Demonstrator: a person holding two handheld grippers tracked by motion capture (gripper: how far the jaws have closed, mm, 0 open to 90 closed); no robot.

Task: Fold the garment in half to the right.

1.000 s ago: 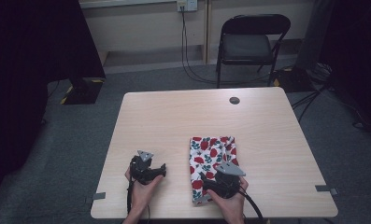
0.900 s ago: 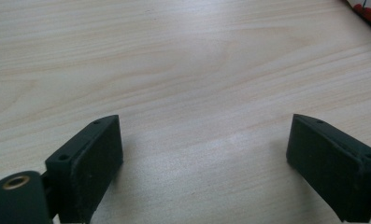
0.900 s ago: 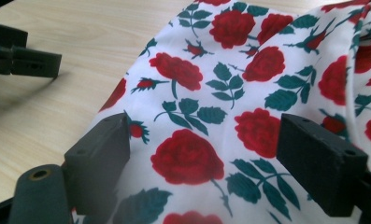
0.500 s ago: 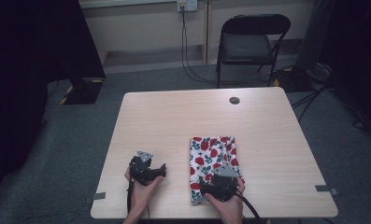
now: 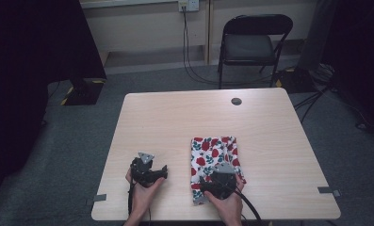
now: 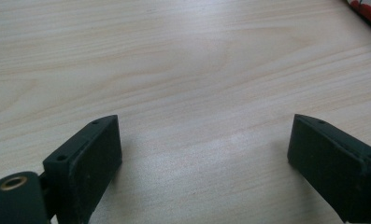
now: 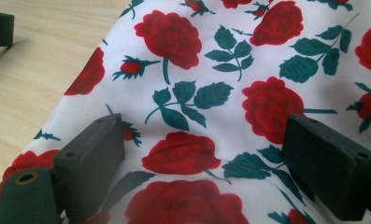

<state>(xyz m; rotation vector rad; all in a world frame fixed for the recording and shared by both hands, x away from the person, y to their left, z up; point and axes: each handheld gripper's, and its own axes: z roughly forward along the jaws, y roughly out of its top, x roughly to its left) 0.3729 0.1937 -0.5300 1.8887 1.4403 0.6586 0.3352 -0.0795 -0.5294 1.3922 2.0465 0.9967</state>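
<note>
Now, by hand:
L gripper point(image 5: 149, 170): low on bare worktop point(image 5: 175, 122), jaws apart, empty.
R gripper point(image 7: 197, 158): over rose cloth point(image 5: 214, 153), jaws apart, just widened, cloth beneath unclamped.

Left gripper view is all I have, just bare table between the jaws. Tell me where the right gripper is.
Observer: The right gripper is over the near end of the rose-print cloth, as the high view shows.
Operator: Report whether it has gripped the cloth.
Observer: No. In the right gripper view its jaws stand wide apart above the flat cloth; nothing is pinched.
Operator: Say how the cloth lies on the table.
Observer: It is a folded rectangle on the right half of the table, its long side running away from the person.
Operator: Place my left gripper against it.
Observer: The left gripper is on bare wood, left of the cloth, apart from it.
</note>
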